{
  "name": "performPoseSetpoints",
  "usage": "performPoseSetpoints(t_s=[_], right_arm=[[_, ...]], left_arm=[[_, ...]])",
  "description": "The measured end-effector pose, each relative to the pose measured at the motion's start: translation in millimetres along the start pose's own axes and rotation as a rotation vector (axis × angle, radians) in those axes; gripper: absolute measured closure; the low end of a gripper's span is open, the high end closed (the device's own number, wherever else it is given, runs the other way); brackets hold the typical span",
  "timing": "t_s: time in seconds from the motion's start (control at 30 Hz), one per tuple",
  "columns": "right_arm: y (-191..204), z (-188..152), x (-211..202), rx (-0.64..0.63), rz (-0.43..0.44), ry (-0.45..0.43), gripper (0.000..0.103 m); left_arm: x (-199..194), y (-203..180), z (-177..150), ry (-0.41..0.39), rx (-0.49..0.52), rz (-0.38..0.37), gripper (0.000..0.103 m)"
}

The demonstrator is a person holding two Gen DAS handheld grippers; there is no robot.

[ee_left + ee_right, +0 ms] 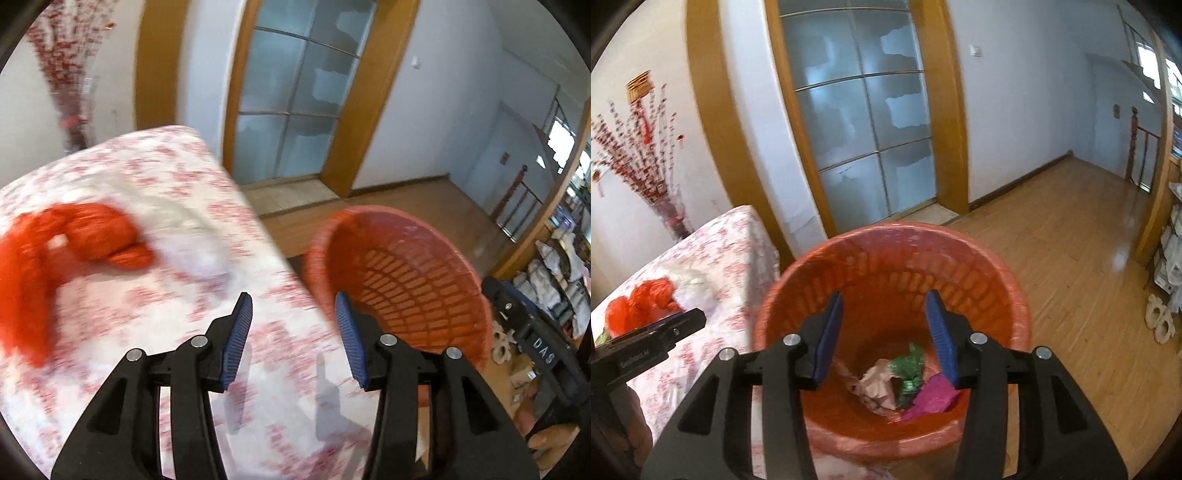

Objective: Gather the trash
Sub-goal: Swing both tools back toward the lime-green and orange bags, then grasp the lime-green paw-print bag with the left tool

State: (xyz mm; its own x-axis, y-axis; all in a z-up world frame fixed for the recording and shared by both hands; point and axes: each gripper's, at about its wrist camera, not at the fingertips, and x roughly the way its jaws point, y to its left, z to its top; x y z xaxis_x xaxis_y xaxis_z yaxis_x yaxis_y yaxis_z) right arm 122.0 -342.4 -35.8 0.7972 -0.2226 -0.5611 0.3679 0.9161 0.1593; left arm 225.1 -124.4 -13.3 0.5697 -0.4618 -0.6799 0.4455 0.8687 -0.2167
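Left wrist view: left gripper (293, 317) over the table (280, 398) with its red-and-white floral cloth, jaws apart, nothing between them. One crumpled red plastic bag (74, 236) lies on the cloth up and to the left, blurred; a pale white wad just beside it, too smeared to identify. One orange perforated plastic waste basket (402, 280) stands on the wooden floor (439, 199) just off the table's edge. Judged next step: fetch the red bag; best to bring the open jaws over its bunched middle, close on a thick fold, lift clear before swinging to the basket. Right wrist view: right gripper (886, 325) hangs above the basket's mouth, jaws apart and empty. In the basket bottom, three scraps counted: one pale crumpled paper (877, 387), one green foil wrapper (908, 365), one magenta piece (934, 397). Same red bag visible at left on the table, beyond the left gripper's body.
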Motion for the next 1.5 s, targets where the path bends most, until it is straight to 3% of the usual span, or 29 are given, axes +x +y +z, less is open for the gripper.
performPoseSetpoints(t_s=[0.4, 0.63, 0.83, 1.17, 1.33, 1.5], right_arm=[[93.2, -12.9, -17.9, -0.164, 0.153, 0.03, 0.057], [137.8, -25.0, -22.5, -0.236, 0.23, 0.066, 0.057], [168.6, -38.3, -21.3, -0.284, 0.279, 0.103, 0.057], [203.7, -45.2, -12.6, -0.328, 0.316, 0.14, 0.057], [222.2, -47.9, -9.6, -0.352, 0.343, 0.154, 0.057], [244.3, -48.7, -9.3, -0.375, 0.376, 0.155, 0.057]], left_arm=[[-71.0, 105.0, -25.2, -0.07, -0.143, 0.225, 0.053], [-112.4, 189.1, -34.4, -0.115, -0.27, 0.399, 0.051], [-115.1, 233.3, -26.0, -0.109, -0.312, 0.471, 0.051], [-83.1, 265.2, -29.5, -0.011, -0.329, 0.484, 0.052], [-88.9, 272.1, -35.1, -0.019, -0.363, 0.445, 0.073], [-102.4, 276.4, -39.3, -0.051, -0.394, 0.417, 0.082]])
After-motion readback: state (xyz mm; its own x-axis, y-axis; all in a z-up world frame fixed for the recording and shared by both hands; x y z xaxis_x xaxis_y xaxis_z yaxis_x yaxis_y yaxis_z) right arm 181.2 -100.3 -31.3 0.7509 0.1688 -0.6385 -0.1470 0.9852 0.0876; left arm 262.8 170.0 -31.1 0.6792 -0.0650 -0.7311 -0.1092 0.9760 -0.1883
